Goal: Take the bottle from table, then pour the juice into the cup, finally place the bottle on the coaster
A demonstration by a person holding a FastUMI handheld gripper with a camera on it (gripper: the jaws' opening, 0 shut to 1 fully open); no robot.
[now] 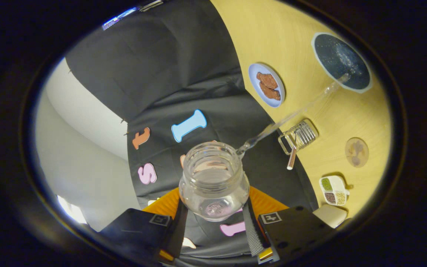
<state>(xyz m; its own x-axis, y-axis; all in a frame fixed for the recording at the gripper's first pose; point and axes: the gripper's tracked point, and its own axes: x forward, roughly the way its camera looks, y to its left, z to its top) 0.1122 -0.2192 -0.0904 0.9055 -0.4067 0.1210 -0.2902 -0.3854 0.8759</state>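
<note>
The gripper [213,218] pinches the clear bottle [213,181], tipped sideways — a clear stream arcs from its mouth toward the ribbed glass cup [298,136]. Pouring is underway; the round coaster [356,152] awaits the bottle.

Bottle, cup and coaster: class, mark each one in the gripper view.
bottle [213,185]: gripper view, on its clear body between the gripper [213,222] fingers.
cup [299,136]: gripper view, on its ribbed glass wall.
coaster [357,152]: gripper view, on its round brown face.
</note>
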